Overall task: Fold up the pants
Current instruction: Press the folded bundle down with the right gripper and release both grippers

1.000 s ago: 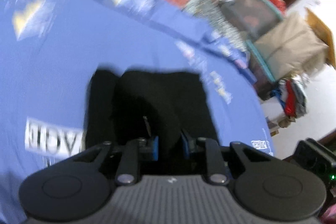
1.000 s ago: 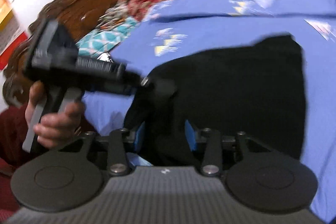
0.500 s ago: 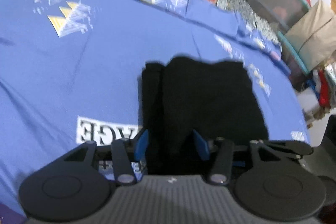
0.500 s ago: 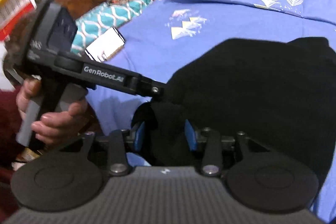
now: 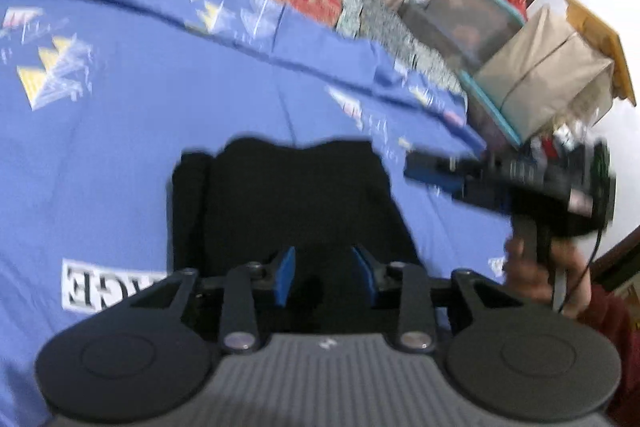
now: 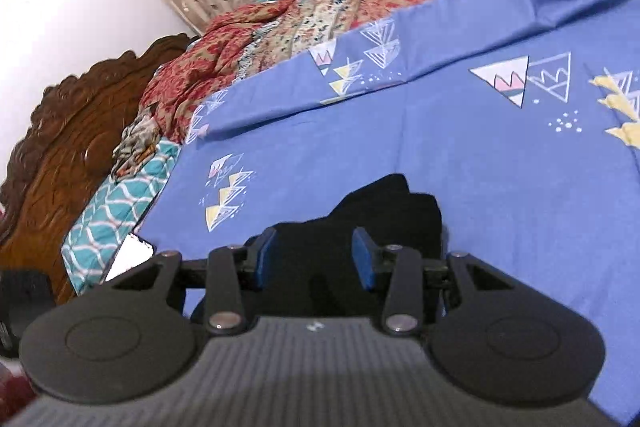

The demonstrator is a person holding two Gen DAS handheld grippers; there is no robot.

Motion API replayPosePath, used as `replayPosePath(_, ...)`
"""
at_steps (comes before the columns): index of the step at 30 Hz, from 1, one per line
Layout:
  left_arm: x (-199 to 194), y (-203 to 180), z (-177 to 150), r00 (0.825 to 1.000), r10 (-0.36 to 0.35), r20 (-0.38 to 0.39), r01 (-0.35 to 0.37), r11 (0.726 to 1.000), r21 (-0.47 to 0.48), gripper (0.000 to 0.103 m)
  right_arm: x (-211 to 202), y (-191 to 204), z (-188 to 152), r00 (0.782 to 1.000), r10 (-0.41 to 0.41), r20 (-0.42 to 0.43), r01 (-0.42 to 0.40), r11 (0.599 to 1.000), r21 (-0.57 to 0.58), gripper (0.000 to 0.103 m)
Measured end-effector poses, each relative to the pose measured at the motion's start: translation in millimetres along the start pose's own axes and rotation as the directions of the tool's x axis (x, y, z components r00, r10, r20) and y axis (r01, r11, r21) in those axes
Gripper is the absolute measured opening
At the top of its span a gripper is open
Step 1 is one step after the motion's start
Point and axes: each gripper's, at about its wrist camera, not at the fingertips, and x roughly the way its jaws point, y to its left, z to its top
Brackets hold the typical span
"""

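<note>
While folded black pants (image 5: 288,203) lie on the blue sheet (image 5: 140,155), left tongs (image 5: 324,277) closing, right tongs (image 6: 316,259) open, both empty.

Right gripper (image 6: 314,257) swung away from left gripper (image 5: 324,273), now off right edge of folded pants (image 5: 288,211), no cloth pinched; hand (image 5: 548,279) in left view. Left gripper released fold, jaws closing again, pants under them. Pants lie flat.
</note>
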Motion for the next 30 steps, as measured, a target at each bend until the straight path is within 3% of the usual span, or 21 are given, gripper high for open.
replayPosePath(4, 7, 6, -21, 0.997, 0.049, -0.056, -0.047, 0.998, 0.048, 0.024, 29, -4, 7, 0.999, 0.002, -0.042, -0.001, 1.0, 0.024, 0.044)
replayPosePath(5, 8, 6, -26, 0.996, 0.07, -0.06, -0.066, 0.995, 0.077, 0.018, 39, -8, 7, 0.998, -0.022, -0.065, 0.024, 0.999, 0.034, 0.041)
replayPosePath(7, 8, 4, -37, 0.995, 0.088, -0.053, -0.079, 0.987, 0.139, 0.017, 60, -23, 4, 0.991, -0.062, -0.121, 0.073, 0.993, 0.088, 0.036)
replayPosePath(9, 8, -1, -41, 0.994, 0.103, -0.037, -0.094, 0.978, 0.185, 0.017, 74, -39, -3, 0.987, -0.067, -0.148, 0.09, 0.985, 0.15, 0.01)
replayPosePath(12, 8, -4, -42, 0.993, 0.114, -0.036, -0.105, 0.976, 0.192, 0.018, 81, -50, -6, 0.987, -0.056, -0.15, 0.086, 0.974, 0.208, 0.005)
replayPosePath(19, 4, -3, -38, 0.993, 0.11, -0.054, -0.1, 0.983, 0.155, 0.018, 70, -42, -6, 0.988, -0.064, -0.138, 0.088, 0.981, 0.173, 0.005)
replayPosePath(20, 4, -4, -33, 0.993, 0.103, -0.057, -0.094, 0.985, 0.141, 0.02, 67, -42, -7, 0.99, -0.06, -0.125, 0.082, 0.98, 0.182, 0.01)
replayPosePath(22, -7, -2, -23, 0.996, 0.079, -0.036, -0.075, 0.99, 0.118, 0.028, 53, -35, -9, 0.995, -0.055, -0.08, 0.068, 0.982, 0.174, 0.016)
replayPosePath(23, -12, -2, -17, 0.996, 0.085, -0.012, -0.083, 0.99, 0.117, 0.036, 46, -30, -10, 0.997, -0.048, -0.061, 0.057, 0.986, 0.158, 0.025)
replayPosePath(24, -15, -1, -9, 0.994, 0.104, 0.014, -0.105, 0.987, 0.12, 0.047, 36, -24, -12, 0.999, -0.033, -0.039, 0.038, 0.99, 0.134, 0.035)
replayPosePath(25, -16, 1, 1, 0.989, 0.143, 0.041, -0.147, 0.982, 0.122, 0.052, 29, -20, -14, 0.999, -0.026, -0.024, 0.029, 0.993, 0.115, 0.038)
replayPosePath(27, -11, 9, 19, 0.978, 0.198, 0.061, -0.203, 0.974, 0.101, 0.063, 13, -10, -23, 1.0, -0.015, -0.006, 0.016, 0.997, 0.069, 0.04)
replayPosePath(30, 10, 27, 42, 0.984, 0.175, 0.033, -0.176, 0.983, 0.058, 0.07, -4, -1, -42, 1.0, 0.018, -0.011, -0.018, 0.999, 0.033, 0.04)
